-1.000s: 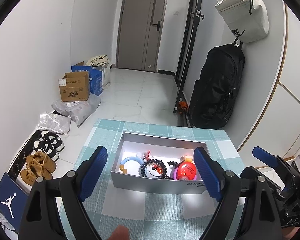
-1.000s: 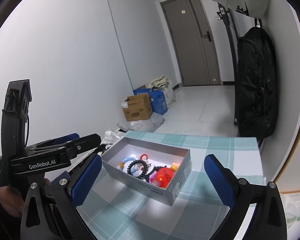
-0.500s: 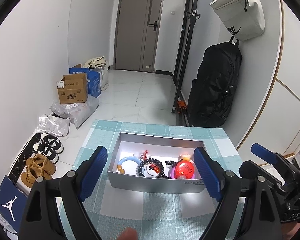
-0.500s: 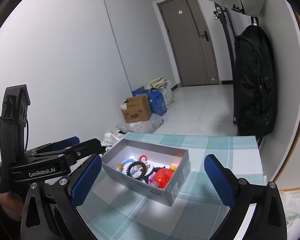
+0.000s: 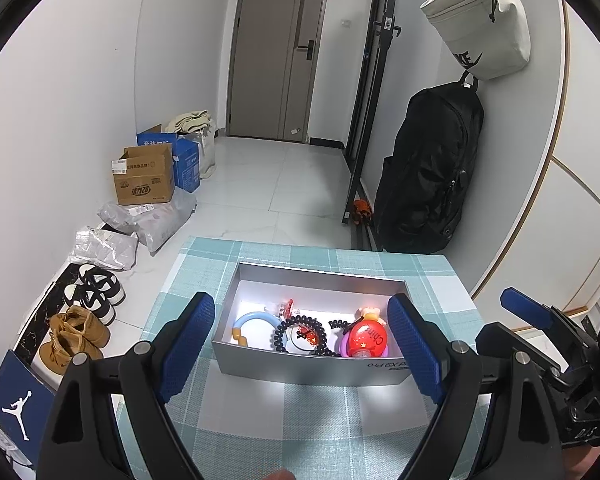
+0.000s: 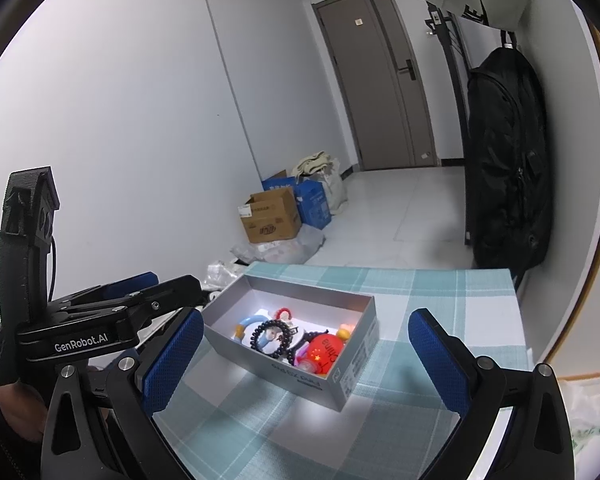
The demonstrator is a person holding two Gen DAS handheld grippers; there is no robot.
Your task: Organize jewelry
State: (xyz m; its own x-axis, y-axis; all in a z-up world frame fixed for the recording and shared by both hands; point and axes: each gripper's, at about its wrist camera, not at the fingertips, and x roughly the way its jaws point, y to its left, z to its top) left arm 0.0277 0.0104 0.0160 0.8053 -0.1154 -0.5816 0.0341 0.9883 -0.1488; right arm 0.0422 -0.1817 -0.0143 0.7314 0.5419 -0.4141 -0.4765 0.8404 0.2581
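Observation:
A grey open box (image 5: 312,372) stands on the teal plaid tablecloth (image 5: 312,432). In it lie a blue ring (image 5: 256,319), a black bead bracelet (image 5: 300,336), a red clip (image 5: 287,306) and a red ball (image 5: 367,340) with a small figure on top. My left gripper (image 5: 300,354) is open and empty, held above the cloth just in front of the box. My right gripper (image 6: 306,364) is open and empty, to the right of the box (image 6: 296,374). The same bracelet (image 6: 270,338) and red ball (image 6: 324,354) show in the right wrist view.
The table's far edge drops to a tiled floor. Cardboard boxes (image 5: 144,176), plastic bags and shoes (image 5: 76,336) lie along the left wall. A black backpack (image 5: 428,172) hangs at the right wall. The left gripper's body (image 6: 92,332) shows at the left of the right wrist view.
Both grippers have drawn back and risen slightly, so the box sits a little farther off and lower in view. Both stay open and empty.

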